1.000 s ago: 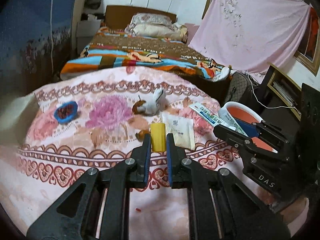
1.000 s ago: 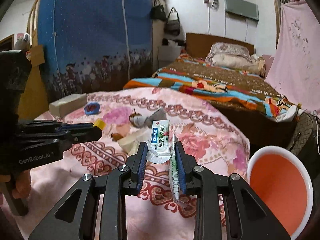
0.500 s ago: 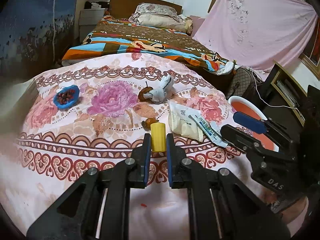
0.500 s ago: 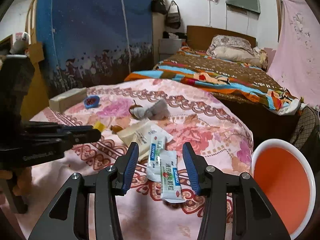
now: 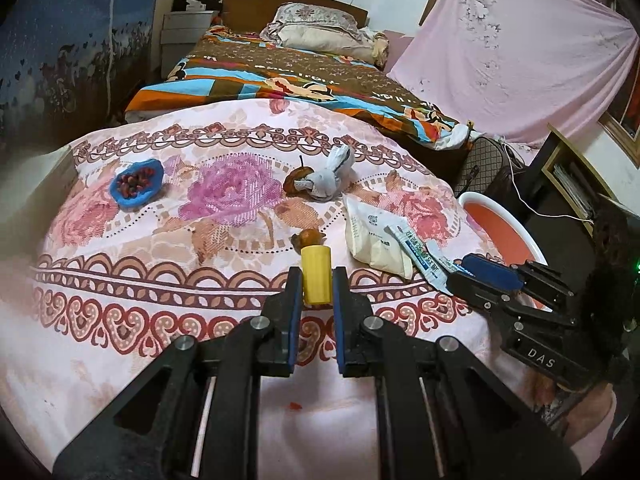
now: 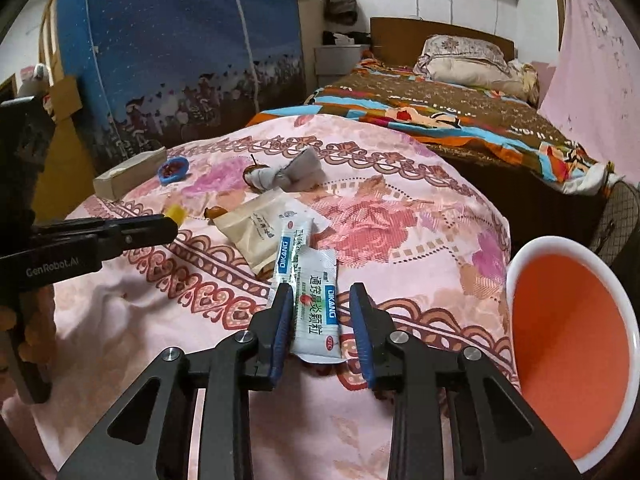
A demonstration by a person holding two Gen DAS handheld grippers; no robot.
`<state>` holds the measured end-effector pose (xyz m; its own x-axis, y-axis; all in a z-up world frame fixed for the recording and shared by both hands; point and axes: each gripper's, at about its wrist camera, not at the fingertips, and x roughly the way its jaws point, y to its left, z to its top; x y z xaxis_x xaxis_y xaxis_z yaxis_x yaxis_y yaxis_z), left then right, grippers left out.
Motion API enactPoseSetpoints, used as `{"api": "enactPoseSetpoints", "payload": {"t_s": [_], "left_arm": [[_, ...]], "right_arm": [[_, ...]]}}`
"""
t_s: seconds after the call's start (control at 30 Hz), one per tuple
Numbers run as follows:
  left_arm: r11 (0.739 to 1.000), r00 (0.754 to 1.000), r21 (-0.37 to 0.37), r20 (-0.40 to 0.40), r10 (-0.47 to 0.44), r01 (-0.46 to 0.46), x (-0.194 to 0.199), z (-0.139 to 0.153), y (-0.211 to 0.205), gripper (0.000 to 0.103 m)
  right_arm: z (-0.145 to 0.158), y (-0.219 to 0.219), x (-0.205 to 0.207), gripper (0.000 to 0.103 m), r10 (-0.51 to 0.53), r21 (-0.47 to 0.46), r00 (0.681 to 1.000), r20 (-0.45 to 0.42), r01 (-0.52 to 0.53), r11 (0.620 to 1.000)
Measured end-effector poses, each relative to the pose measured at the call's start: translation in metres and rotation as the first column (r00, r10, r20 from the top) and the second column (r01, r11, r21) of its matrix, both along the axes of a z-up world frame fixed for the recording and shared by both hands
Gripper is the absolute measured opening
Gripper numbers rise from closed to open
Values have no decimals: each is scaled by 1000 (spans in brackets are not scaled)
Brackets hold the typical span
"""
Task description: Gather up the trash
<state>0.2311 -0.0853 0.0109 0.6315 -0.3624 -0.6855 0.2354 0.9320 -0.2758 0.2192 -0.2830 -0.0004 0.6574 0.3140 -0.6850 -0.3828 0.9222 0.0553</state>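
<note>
While the left tongs (image 5: 315, 286) stood clamped on the yellow tube (image 5: 316, 274), the right tongs (image 6: 322, 312) were closing around the white sachet (image 6: 318, 312) lying flat near the bed's (image 6: 400, 216) front edge, beside the orange bin (image 6: 568, 320). Pads apart from it, they might pinch the pink cover or drag the second sachet (image 6: 290, 252) tucked beneath.

a pink floral cloth (image 5: 120, 320) covers the near surface. behind it stands a bed (image 5: 304, 76) with a brown, orange and blue blanket and a pillow (image 5: 316, 32). a pink sheet (image 5: 516, 64) hangs at right, a blue patterned curtain (image 6: 180, 52) at left.
</note>
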Motion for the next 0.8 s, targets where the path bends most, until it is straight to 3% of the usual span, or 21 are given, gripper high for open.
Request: {"api": "enactPoseSetpoints", "payload": {"t_s": [0.13,0.33,0.5,0.67,0.8], "left_arm": [[1000,1000,7,10,0,-1,-1,1,-1,0],[1000,999,9,43,-4,4,-5,7,-5,0],[1000,991,-9,133,-10,12,-11,24,-11,0],[999,954,-13,299,-27,32,-23,54,-25,0],[998,903,5,426,-63,67,-34,77,-43,0]], "right_arm": [[-1,-1,1,18,-4,-2,1000,-6,4,1000],[3,-4,-2,17,-9,31,1000,12,8,999],[24,-10,-16,17,-32,72,989,147,21,997],[52,-19,-37,17,-91,147,934,344,42,988],[71,-30,-56,17,-165,186,856,491,82,979]]}}
